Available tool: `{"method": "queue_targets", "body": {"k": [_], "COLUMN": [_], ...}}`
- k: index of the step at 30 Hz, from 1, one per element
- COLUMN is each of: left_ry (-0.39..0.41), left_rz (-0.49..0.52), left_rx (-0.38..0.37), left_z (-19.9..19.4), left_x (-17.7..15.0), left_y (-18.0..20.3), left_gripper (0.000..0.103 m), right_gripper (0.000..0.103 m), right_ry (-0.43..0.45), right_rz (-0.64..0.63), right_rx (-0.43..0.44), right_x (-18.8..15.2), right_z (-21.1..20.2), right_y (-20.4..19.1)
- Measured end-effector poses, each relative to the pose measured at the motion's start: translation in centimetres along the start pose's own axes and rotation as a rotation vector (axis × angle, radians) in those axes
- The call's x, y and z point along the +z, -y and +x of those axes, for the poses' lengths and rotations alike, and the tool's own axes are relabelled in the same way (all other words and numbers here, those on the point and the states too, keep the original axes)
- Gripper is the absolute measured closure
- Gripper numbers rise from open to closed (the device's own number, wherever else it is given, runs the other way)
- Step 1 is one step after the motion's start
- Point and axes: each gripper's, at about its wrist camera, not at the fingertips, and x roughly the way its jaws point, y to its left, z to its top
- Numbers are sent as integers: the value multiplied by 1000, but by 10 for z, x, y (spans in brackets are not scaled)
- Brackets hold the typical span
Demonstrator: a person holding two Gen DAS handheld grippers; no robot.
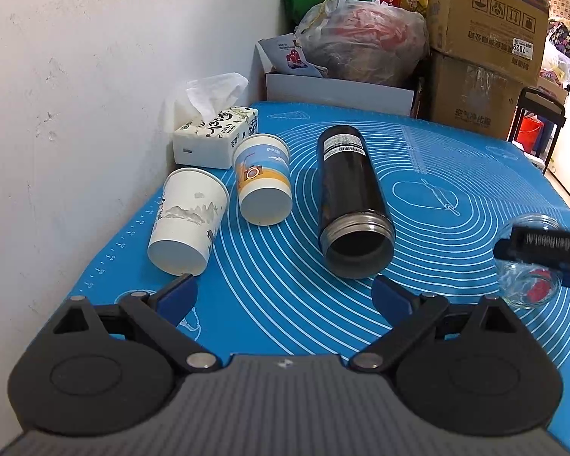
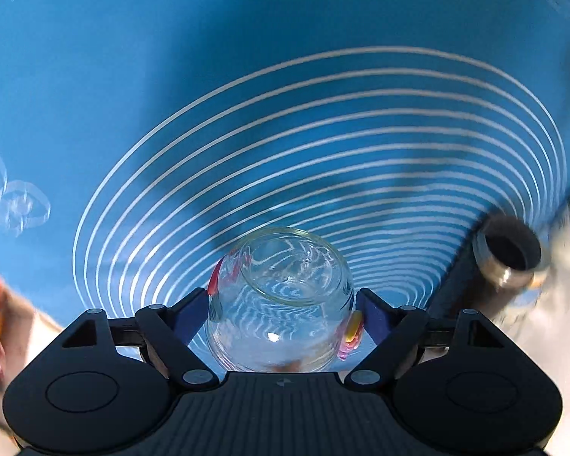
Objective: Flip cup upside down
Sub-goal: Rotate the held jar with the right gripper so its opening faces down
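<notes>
My right gripper [image 2: 281, 311] is shut on a clear glass cup [image 2: 281, 304] with small coloured decals, its mouth turned away from the camera toward the blue mat [image 2: 133, 76]. The same cup [image 1: 528, 281] shows at the right edge of the left wrist view, with the right gripper's dark finger across it. My left gripper [image 1: 283, 298] is open and empty, low over the mat [image 1: 437, 304], just in front of a black thermos [image 1: 351, 197] that stands mouth up. Two paper cups stand upside down to the left: a white one [image 1: 188, 220] and a blue-and-white one [image 1: 264, 178].
A tissue box [image 1: 214, 133] sits by the white wall [image 1: 76, 95] at the mat's far left. Cardboard boxes [image 1: 482, 38] and a plastic bag [image 1: 361, 38] are piled behind the table. The thermos [image 2: 505, 254] also shows at the right of the right wrist view.
</notes>
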Motion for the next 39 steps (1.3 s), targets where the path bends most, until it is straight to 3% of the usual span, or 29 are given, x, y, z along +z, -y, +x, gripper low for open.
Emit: {"method": "queue_targets", "body": {"k": [6, 12, 21, 23, 34, 39], "left_ry": [-2, -4, -5, -7, -18, -22], "left_rz": [3, 10, 20, 26, 40, 46], "left_rx": [5, 2, 18, 22, 24, 30], "left_z": [1, 0, 1, 2, 6, 7], "left_x": [0, -1, -2, -2, -4, -5], "left_y": [1, 4, 9, 10, 16, 19], "left_gripper": [6, 6, 6, 6, 6, 6], "right_gripper": [21, 21, 22, 22, 23, 23], "right_ry": [23, 100, 159, 170, 311, 323], "right_rz": [246, 658, 1087, 1173, 1900, 2058], "right_rx": [5, 88, 127, 117, 20, -36], "right_x": [-9, -33, -80, -86, -129, -130], "right_z": [-5, -10, 3, 9, 17, 18], "right_y": [20, 42, 46, 44, 0, -17]}}
